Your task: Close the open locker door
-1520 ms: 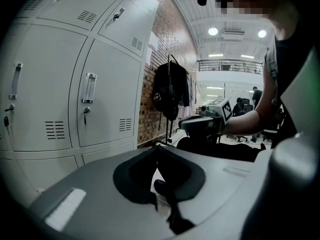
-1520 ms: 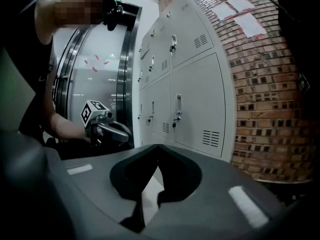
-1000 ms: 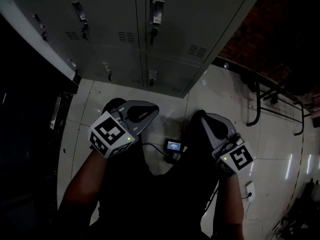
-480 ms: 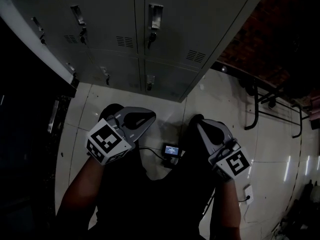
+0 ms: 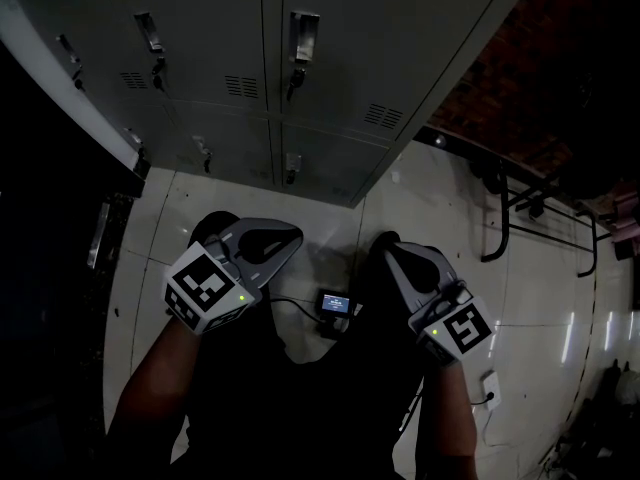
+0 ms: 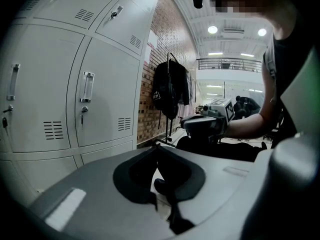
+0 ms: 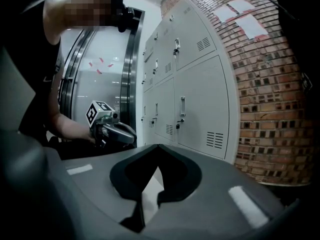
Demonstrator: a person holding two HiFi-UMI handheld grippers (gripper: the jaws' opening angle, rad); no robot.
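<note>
A bank of grey lockers (image 5: 300, 58) fills the top of the head view, and the doors facing me are closed, with latches. A pale panel (image 5: 60, 78) juts out at the far left beside a dark space; I cannot tell whether it is the open door. My left gripper (image 5: 285, 240) and right gripper (image 5: 388, 252) hang low by my body over the floor, well short of the lockers. Both are shut with nothing between the jaws. The left gripper view shows closed locker doors (image 6: 90, 99) and the right gripper (image 6: 202, 124). The right gripper view shows the lockers (image 7: 200, 109) and the left gripper (image 7: 117, 131).
A small device with a lit screen (image 5: 335, 303) and its cable lie on the pale tiled floor between my hands. A black metal rack (image 5: 505, 208) stands to the right by a brick wall (image 7: 270, 109). A dark coat (image 6: 170, 91) hangs on the rack.
Both grippers have drifted slightly down and to the left in the head view, still shut. The lockers sit a little higher in the frame.
</note>
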